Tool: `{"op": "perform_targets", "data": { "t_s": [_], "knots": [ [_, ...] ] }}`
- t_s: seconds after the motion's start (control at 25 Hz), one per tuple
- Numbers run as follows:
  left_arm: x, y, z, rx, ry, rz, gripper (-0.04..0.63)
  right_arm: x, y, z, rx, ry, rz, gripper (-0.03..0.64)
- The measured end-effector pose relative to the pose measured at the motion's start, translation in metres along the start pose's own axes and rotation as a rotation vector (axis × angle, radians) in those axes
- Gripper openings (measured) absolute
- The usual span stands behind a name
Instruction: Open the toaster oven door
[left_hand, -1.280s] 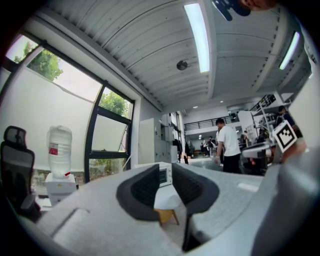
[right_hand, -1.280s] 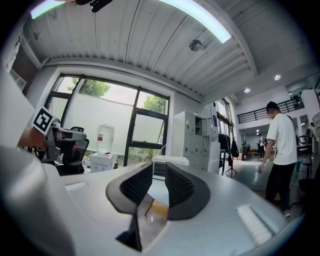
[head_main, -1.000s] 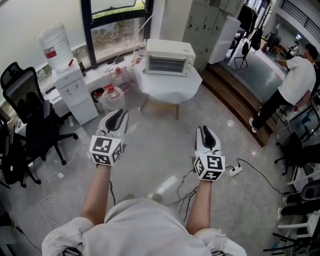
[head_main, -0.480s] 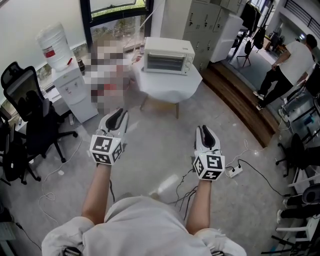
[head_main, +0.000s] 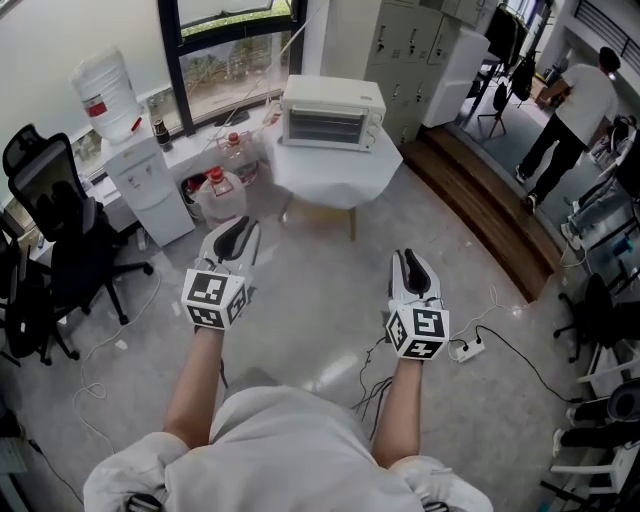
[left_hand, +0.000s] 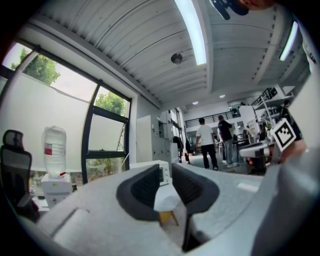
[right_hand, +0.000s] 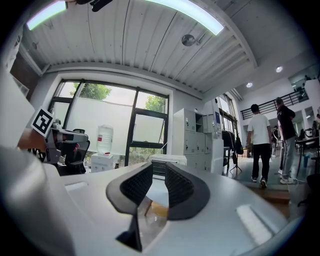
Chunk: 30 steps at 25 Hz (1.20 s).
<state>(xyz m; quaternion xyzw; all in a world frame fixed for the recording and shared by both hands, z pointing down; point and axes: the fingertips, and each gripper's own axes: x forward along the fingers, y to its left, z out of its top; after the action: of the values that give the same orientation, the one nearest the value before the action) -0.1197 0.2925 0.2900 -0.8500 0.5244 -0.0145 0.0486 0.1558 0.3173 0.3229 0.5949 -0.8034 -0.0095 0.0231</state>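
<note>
The oven (head_main: 333, 112) stands on the white-draped worktop (head_main: 340, 178) by the window, well apart from both claws, and its door looks shut. The left claw (head_main: 234, 228) and right claw (head_main: 413, 262) point level above the floor, each narrowly parted and empty. Nothing is done yet: approaching, gripping the door and pulling it all remain.

You have open floor (head_main: 320, 290) before the toaster oven (head_main: 333, 113); water jugs (head_main: 218, 185) crowd its left, a wooden step (head_main: 480, 205) its right.
</note>
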Motion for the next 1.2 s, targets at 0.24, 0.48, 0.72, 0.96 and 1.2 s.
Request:
{"op": "perform_targets", "data": {
  "t_s": [0.24, 0.48, 0.72, 0.96, 1.2],
  "knots": [
    [0.029, 0.000, -0.004, 0.002, -0.002, -0.007, 0.074, 0.021, -0.021, -0.004, 0.013, 0.001, -0.006, 0.062],
    [0.063, 0.008, -0.019, -0.008, 0.003, -0.015, 0.074, 0.052, -0.032, -0.014, -0.014, 0.013, 0.004, 0.062],
    [0.113, 0.036, -0.035, -0.033, 0.021, -0.032, 0.074, 0.104, -0.042, -0.017, -0.024, 0.034, -0.006, 0.063],
    [0.178, 0.076, -0.047, -0.042, 0.047, -0.064, 0.074, 0.175, -0.053, -0.019, -0.002, 0.045, -0.022, 0.063],
    [0.244, 0.136, -0.051, -0.038, 0.061, -0.075, 0.074, 0.265, -0.052, -0.014, 0.005, 0.051, -0.017, 0.063]
  ]
}}
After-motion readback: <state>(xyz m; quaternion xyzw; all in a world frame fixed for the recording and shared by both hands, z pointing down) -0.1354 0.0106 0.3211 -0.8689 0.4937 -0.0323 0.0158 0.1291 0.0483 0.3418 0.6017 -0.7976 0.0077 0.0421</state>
